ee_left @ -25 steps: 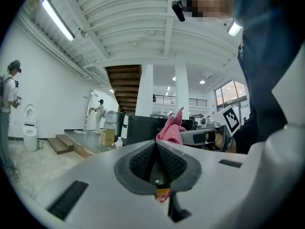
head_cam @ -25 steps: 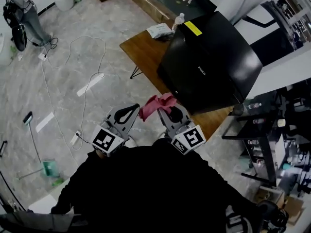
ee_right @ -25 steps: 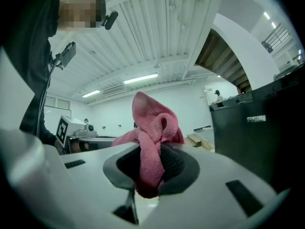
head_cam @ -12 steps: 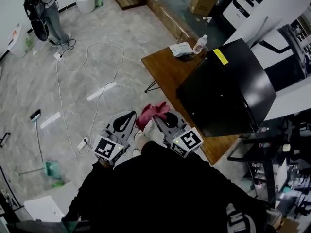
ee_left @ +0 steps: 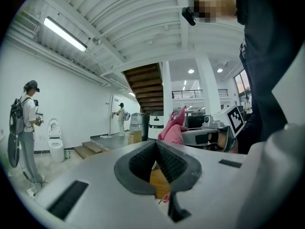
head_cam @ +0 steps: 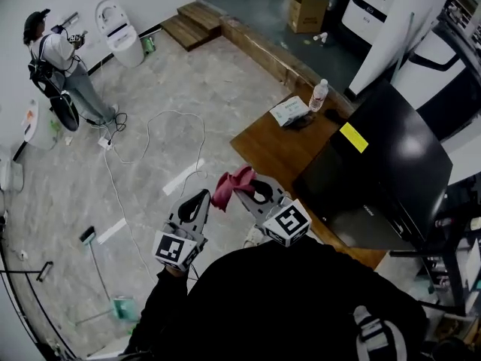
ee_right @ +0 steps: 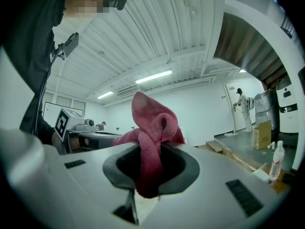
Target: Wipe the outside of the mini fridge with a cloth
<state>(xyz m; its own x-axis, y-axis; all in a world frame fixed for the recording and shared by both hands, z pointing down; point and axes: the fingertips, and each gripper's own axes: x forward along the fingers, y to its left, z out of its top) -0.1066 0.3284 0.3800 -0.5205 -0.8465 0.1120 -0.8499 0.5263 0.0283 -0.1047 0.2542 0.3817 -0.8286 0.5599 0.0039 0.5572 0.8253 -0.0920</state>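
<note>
Holding the cloth (ee_right: 153,120) is the right gripper (ee_right: 151,149). Its jaws are nearly together and pinch a fold of the pink-red fabric. A bunch of cloth stands up past the tips and a short end hangs down behind them. The left gripper (ee_left: 155,144) has its jaws closed tip to tip with nothing between them.

From the head view, the fridge (head_cam: 391,164) is black and glossy, with a yellow sticker (head_cam: 353,138) on it, and it stands on a wooden table (head_cam: 270,145). Both grippers hang in the air to the left of the fridge, well apart from it, just off the table's near corner. The right gripper is the closer of the two to the fridge, and the left one is beside it on the side away from the fridge. The cloth touches no face of the fridge.

On the table just beyond the fridge's far left corner stand a bottle (head_cam: 319,95) and a white packet (head_cam: 289,111). A cardboard box (head_cam: 308,12) sits farther off behind the fridge. Far to the left of the fridge, across the floor, a person (head_cam: 56,66) stands by the wall.
</note>
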